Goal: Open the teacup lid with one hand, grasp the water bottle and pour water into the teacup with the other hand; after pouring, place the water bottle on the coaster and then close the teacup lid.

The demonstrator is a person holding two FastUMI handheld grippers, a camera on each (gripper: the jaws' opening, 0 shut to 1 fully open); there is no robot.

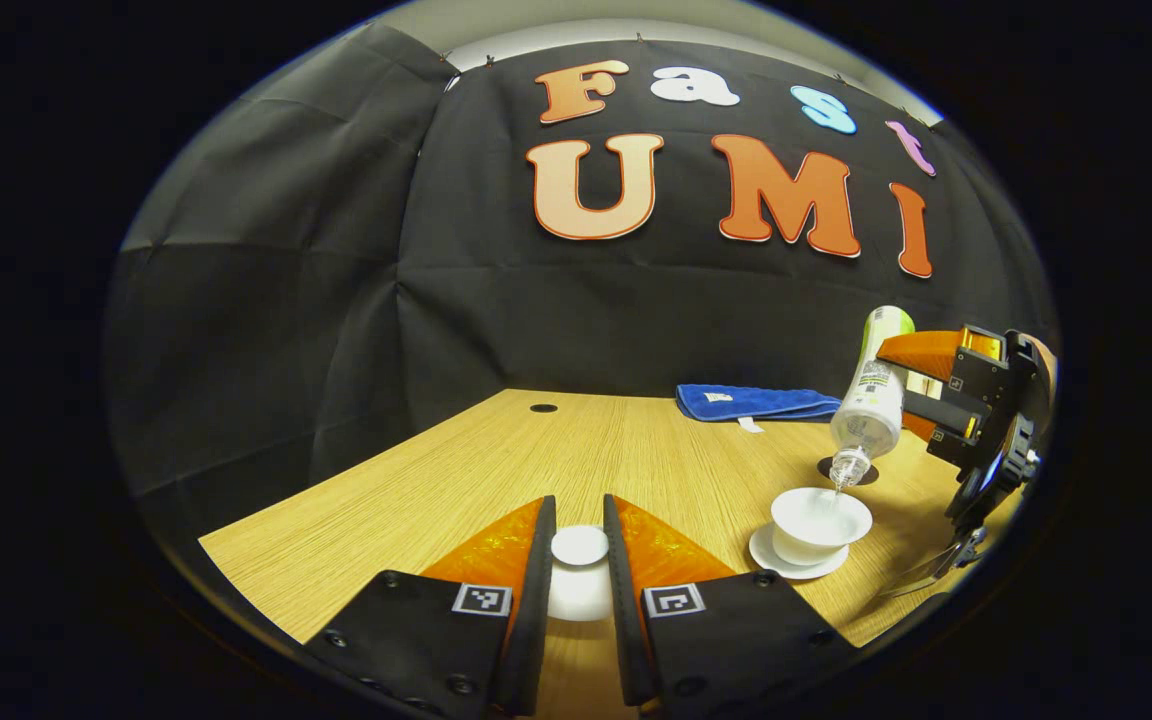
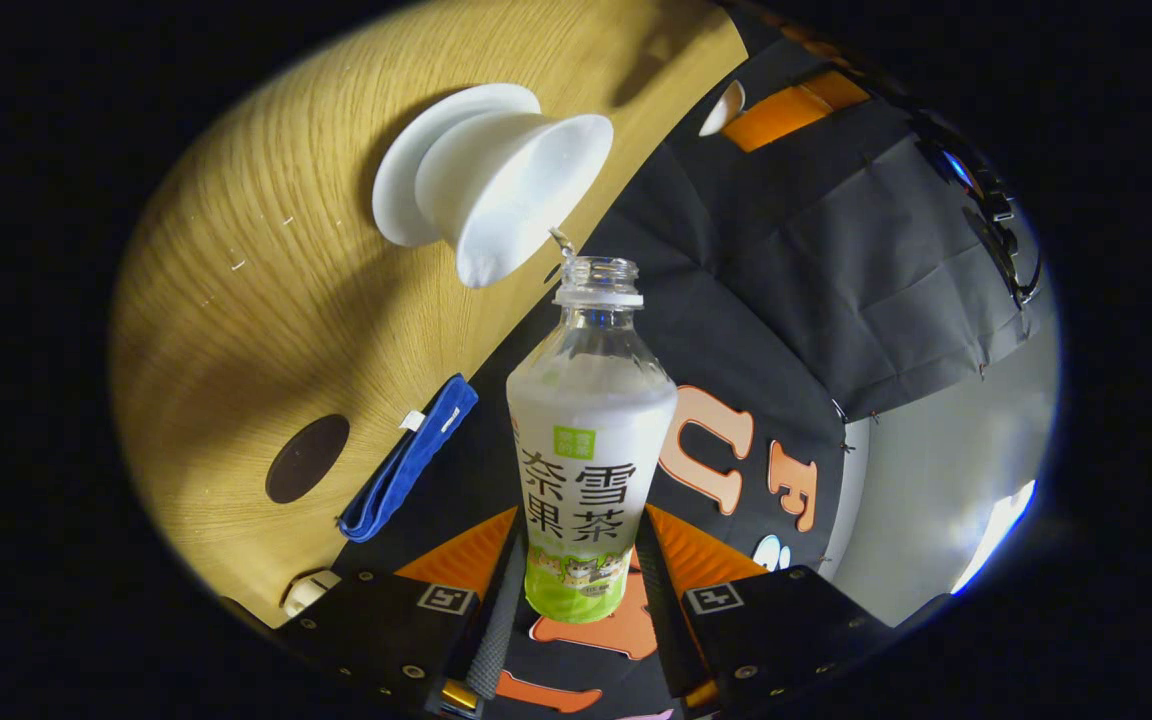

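Clamped on the water bottle (image 2: 588, 440), the right gripper (image 2: 581, 575) presses one finger against each side of the labelled lower body and tips the bottle steeply over the teacup (image 2: 511, 185). Its cap is off, its clear neck and open mouth point down toward the cup's rim, and its long axis runs from the raised base down to that mouth; in the left gripper view the bottle (image 1: 871, 400) hangs neck-down just above the teacup (image 1: 820, 522), held there by the right gripper (image 1: 911, 395). A thin thread of water shows between mouth and cup. The white teacup stands uncovered on its white saucer (image 1: 786, 562) on the wooden table (image 1: 436, 480). The left gripper (image 1: 579, 560) grips the white teacup lid (image 1: 579, 570), its fingers narrowly parted with the lid's knob between them, beside the teacup and apart from it. A dark round coaster (image 1: 861, 475) lies just behind the teacup, partly hidden by the bottle's neck. A folded blue cloth (image 1: 756, 402) lies farther behind the teacup, near the black booth wall (image 1: 266, 320).
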